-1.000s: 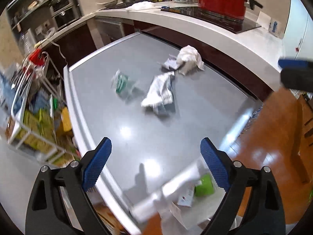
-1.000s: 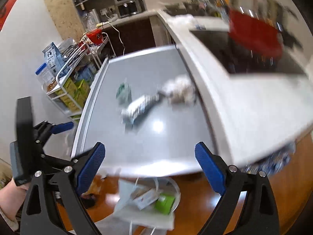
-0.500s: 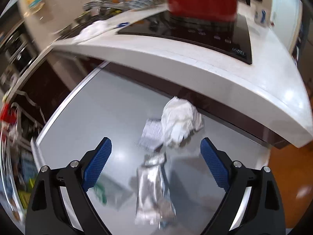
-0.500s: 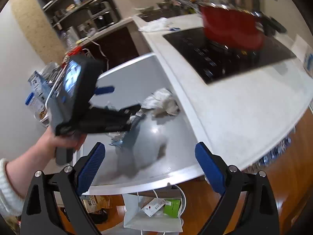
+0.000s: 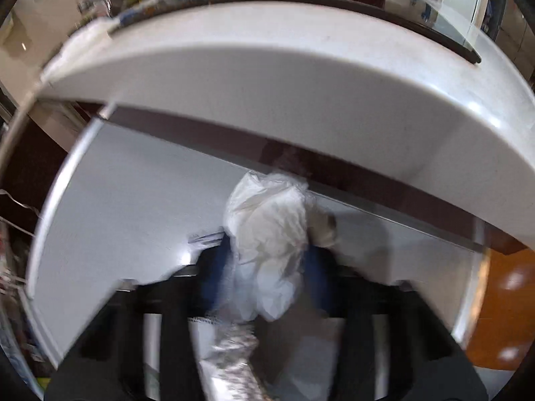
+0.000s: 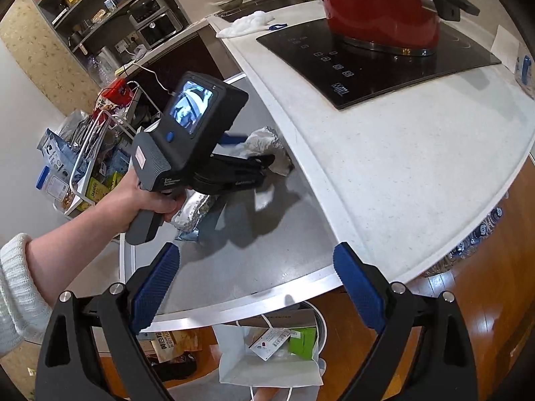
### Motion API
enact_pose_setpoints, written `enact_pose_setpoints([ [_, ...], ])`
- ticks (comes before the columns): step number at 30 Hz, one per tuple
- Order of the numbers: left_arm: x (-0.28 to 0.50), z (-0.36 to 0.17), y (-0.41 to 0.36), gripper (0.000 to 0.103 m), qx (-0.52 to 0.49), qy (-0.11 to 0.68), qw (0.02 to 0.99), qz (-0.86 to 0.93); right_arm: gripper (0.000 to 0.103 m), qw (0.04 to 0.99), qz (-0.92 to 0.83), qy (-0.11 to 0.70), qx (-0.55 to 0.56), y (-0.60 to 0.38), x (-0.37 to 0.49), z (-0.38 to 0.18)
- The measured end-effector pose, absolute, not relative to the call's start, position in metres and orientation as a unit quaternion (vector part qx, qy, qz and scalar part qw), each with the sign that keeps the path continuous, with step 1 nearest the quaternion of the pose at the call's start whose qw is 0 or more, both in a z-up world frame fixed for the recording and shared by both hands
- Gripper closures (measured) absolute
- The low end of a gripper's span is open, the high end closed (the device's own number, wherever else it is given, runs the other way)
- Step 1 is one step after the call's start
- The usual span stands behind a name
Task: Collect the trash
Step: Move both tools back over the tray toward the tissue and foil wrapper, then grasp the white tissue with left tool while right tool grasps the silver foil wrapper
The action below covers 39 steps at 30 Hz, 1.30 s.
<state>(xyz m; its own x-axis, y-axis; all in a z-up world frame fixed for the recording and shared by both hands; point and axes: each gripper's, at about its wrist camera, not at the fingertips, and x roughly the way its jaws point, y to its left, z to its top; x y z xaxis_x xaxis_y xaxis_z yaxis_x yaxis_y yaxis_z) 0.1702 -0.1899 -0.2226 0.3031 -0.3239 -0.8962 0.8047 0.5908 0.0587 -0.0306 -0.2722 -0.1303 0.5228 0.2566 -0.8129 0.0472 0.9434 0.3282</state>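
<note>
The left tongs (image 5: 267,277) pinch a crumpled white wad (image 5: 271,234) on the grey table (image 5: 133,200), blue pads pressed against both its sides, at the far edge where the table runs under the raised white counter (image 5: 301,83). In the left wrist view the wad fills the centre, with a foil wrapper (image 5: 230,364) at 6 o'clock just below it and a scrap of printed paper (image 5: 204,238) poking out at 9 o'clock. The right tongs (image 6: 257,297) hang spread wide and hold nothing above the table's near edge. From that view the person's left hand (image 6: 150,200) grips the left device at 9 o'clock, its tips reaching the wad (image 6: 267,140) near the centre, tucked against the counter (image 6: 401,167); the foil wrapper (image 6: 194,210) lies just beside the hand. A white paper bag (image 6: 267,367) stands open on the floor at 6 o'clock, below the table's edge, with a green carton and a card inside. A red pot (image 6: 378,10) sits on the black cooktop (image 6: 367,67) at 1 o'clock, and a wire rack (image 6: 87,153) of packets stands at 9 o'clock.
</note>
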Motion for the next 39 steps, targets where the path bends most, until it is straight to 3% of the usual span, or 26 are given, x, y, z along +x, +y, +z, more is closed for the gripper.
enact_pose_setpoints([
  [5,0.142,-0.203,-0.161,0.067,0.224,0.443,0.772,-0.396,0.011,0.857,0.068,0.486,0.154,-0.267,-0.023,-0.132],
  [11,0.096,-0.169,-0.074,0.067,0.130,0.437,0.811,-0.367,0.011,0.853,0.085,0.497,0.137,-0.249,-0.003,-0.142],
  [21,0.066,-0.180,0.026,0.067,0.030,0.469,0.849,-0.240,0.010,0.844,0.112,0.523,0.028,-0.173,0.053,-0.178],
  [35,0.063,-0.181,0.056,0.067,0.013,0.459,0.872,-0.169,0.011,0.794,0.042,0.588,0.148,-0.142,0.116,-0.243],
  [38,0.062,-0.180,0.059,0.067,0.011,0.458,0.873,-0.167,0.023,0.799,0.051,0.588,0.113,-0.132,0.117,-0.247],
  [39,0.062,-0.180,0.060,0.067,0.009,0.458,0.873,-0.166,0.036,0.801,0.060,0.586,0.112,-0.132,0.117,-0.246],
])
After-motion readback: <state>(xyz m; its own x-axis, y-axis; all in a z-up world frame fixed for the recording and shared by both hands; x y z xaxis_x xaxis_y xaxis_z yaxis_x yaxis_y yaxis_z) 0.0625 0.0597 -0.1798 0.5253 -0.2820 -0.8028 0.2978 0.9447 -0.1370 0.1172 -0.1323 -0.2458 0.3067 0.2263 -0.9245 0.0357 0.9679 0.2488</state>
